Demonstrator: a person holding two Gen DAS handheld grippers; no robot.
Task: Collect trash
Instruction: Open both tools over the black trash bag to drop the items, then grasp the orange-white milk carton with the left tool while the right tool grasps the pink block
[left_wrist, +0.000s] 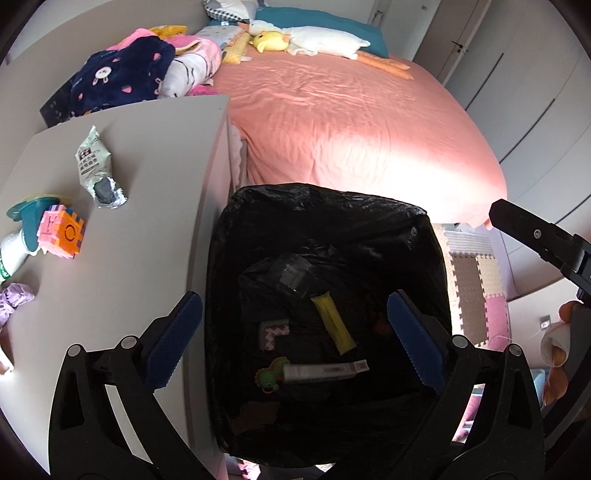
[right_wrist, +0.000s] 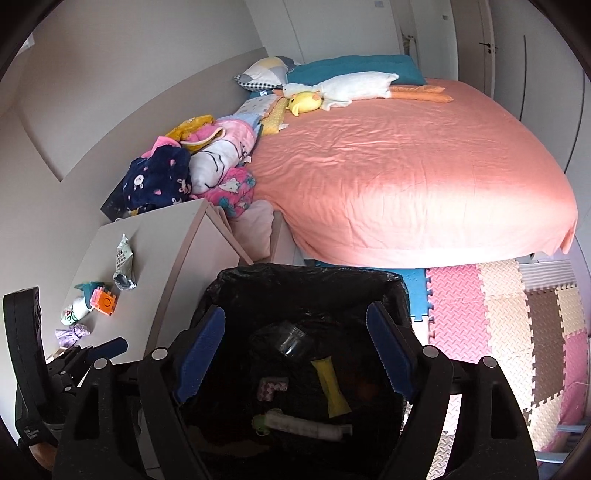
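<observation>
I hold both the left gripper (left_wrist: 295, 339) and right gripper (right_wrist: 295, 350) wide open, empty, above the black-lined bin (left_wrist: 436, 236). A torn wrapper (left_wrist: 94, 166) lies mid-nightstand (left_wrist: 147, 258), toward its far edge.

Daylit, sharp; fisheye-bent edges, dark vignette corners.

We see both wrist views look steeply down from just above into the black-lined bin (left_wrist: 325, 229) (right_wrist: 306, 280), the left view closer, and both share the bedside table (left_wrist: 147, 155) (right_wrist: 155, 236) and the bed (left_wrist: 351, 122) (right_wrist: 406, 166) behind.
</observation>
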